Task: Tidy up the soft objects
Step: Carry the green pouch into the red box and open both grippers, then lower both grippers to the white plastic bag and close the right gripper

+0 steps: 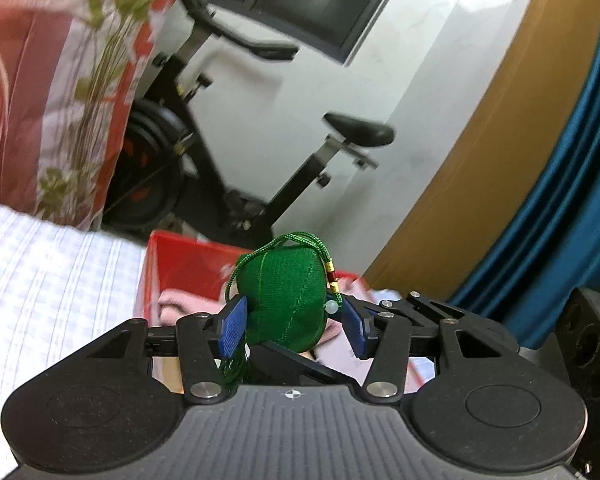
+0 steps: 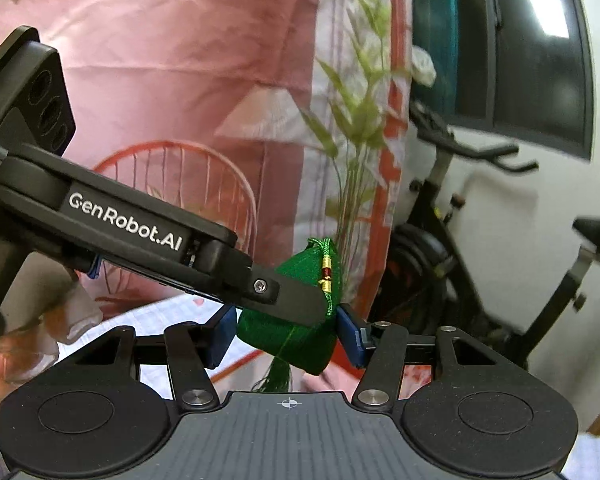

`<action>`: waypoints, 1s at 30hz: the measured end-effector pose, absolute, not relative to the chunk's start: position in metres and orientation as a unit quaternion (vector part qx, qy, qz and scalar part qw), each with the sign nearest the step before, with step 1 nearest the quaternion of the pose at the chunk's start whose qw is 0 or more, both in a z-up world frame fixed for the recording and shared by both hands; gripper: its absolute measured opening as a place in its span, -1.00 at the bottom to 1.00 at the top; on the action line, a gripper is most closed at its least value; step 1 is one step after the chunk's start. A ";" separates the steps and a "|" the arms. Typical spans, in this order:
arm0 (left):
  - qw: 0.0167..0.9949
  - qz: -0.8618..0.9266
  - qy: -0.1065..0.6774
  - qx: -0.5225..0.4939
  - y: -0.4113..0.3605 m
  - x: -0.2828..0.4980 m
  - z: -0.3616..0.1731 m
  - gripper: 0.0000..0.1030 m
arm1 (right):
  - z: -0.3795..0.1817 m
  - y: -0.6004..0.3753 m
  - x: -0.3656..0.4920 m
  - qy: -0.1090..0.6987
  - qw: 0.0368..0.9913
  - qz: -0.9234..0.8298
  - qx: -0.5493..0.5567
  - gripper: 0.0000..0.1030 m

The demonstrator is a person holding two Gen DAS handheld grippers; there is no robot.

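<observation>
A green cloth sachet [image 1: 286, 300] with a green cord, small beads and a tassel sits between the blue pads of my left gripper [image 1: 296, 326], held in the air above a red bin [image 1: 188, 264]. In the right wrist view the same sachet [image 2: 296, 336] lies between the blue pads of my right gripper [image 2: 288, 336], and the left gripper's black finger [image 2: 292, 300] crosses over it from the left. Both grippers are closed onto the sachet. A pink folded cloth [image 1: 180, 304] lies in the bin.
A white checked bedsheet [image 1: 48, 280] lies at left. A pink floral quilt [image 2: 180, 80] hangs behind. A black exercise bike [image 1: 228, 152] stands by the white wall. A blue curtain [image 1: 560, 184] hangs at right.
</observation>
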State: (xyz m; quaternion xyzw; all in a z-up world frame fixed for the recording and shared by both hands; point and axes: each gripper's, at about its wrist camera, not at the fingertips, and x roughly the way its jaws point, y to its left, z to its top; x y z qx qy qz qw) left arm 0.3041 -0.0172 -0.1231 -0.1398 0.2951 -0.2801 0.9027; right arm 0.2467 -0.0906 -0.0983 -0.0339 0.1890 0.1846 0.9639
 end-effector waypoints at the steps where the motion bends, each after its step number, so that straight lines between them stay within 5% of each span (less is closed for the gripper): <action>1: 0.902 -0.277 0.302 -0.137 -0.018 0.307 -0.128 0.04 | -0.105 -0.089 0.251 0.198 0.962 0.185 -0.032 0.00; 9: 0.911 -0.238 0.322 -0.103 -0.011 0.315 -0.147 0.21 | -0.146 -0.090 0.259 0.252 0.952 0.169 -0.035 0.24; 19: 0.934 -0.210 0.282 -0.068 -0.003 0.257 -0.135 0.22 | -0.155 -0.134 0.202 0.238 0.963 0.125 0.015 0.24; 30: 0.916 -0.219 0.323 -0.095 0.000 0.197 -0.170 0.22 | -0.168 -0.164 0.112 0.216 0.970 0.092 0.055 0.24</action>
